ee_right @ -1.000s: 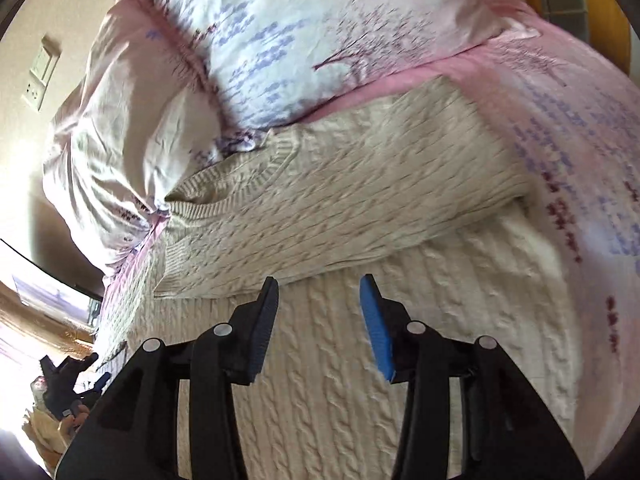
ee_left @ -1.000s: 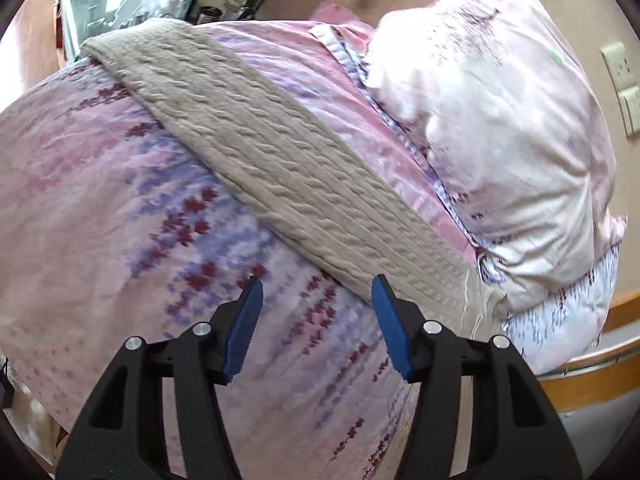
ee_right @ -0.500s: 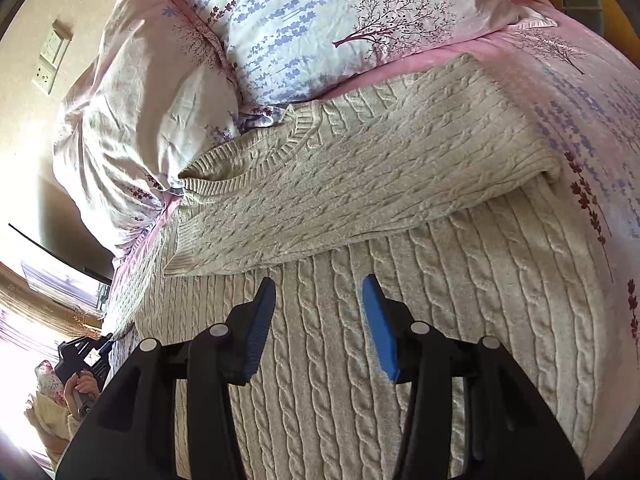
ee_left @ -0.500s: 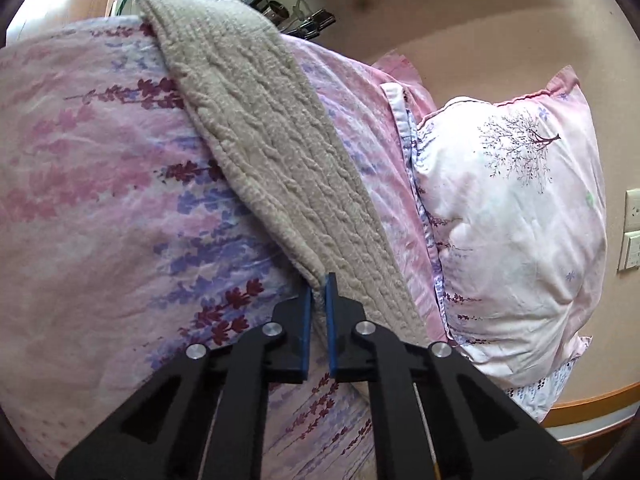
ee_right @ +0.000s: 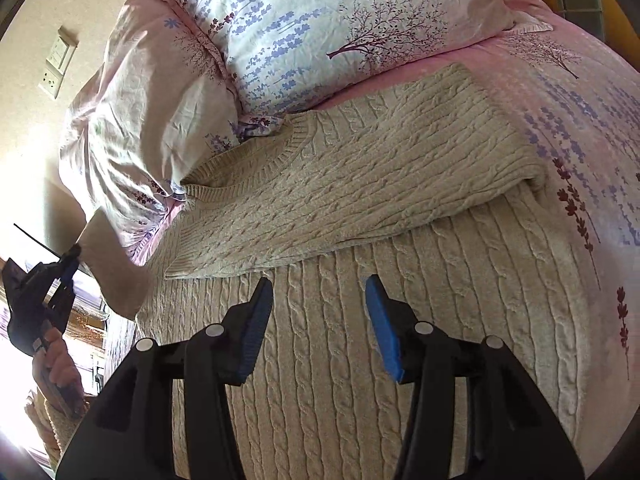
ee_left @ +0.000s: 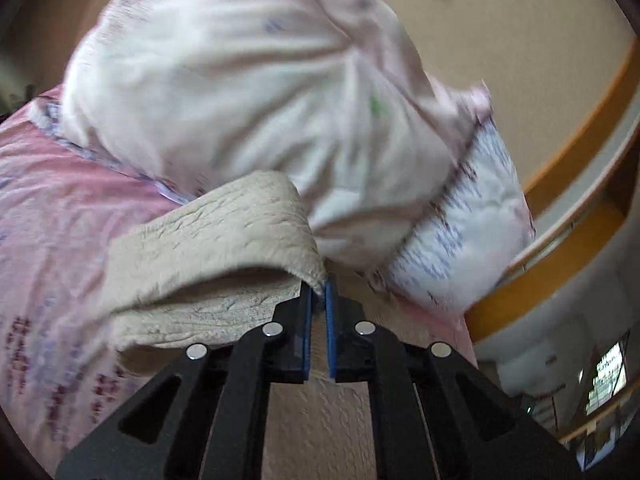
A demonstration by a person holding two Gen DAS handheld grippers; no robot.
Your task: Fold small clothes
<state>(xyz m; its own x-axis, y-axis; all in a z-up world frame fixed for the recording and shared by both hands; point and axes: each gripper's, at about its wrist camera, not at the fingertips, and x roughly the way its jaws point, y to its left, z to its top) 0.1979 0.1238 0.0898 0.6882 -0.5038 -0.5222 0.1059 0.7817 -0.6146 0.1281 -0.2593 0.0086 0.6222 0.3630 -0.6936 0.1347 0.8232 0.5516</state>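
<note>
A beige cable-knit sweater [ee_right: 360,216] lies on the pink floral bedspread [ee_right: 580,92], one sleeve folded across its chest. My left gripper [ee_left: 319,292] is shut on a sweater edge [ee_left: 224,240] and holds that part lifted and curled over above the bed. In the right wrist view the left gripper [ee_right: 60,268] shows at the far left with the lifted beige cloth [ee_right: 116,276] hanging from it. My right gripper [ee_right: 318,308] is open and empty, hovering over the sweater's lower body.
Two floral pillows [ee_right: 320,28] lean against the wall at the head of the bed, next to the sweater's collar. A wooden bed frame [ee_left: 560,240] curves at the right of the left wrist view. Wall switches [ee_right: 56,60] sit behind the pillows.
My left gripper closed on the sweater's edge, then lifted and carried it toward the pillows, folding the cloth over. My right gripper stayed open and moved slightly over the sweater body.
</note>
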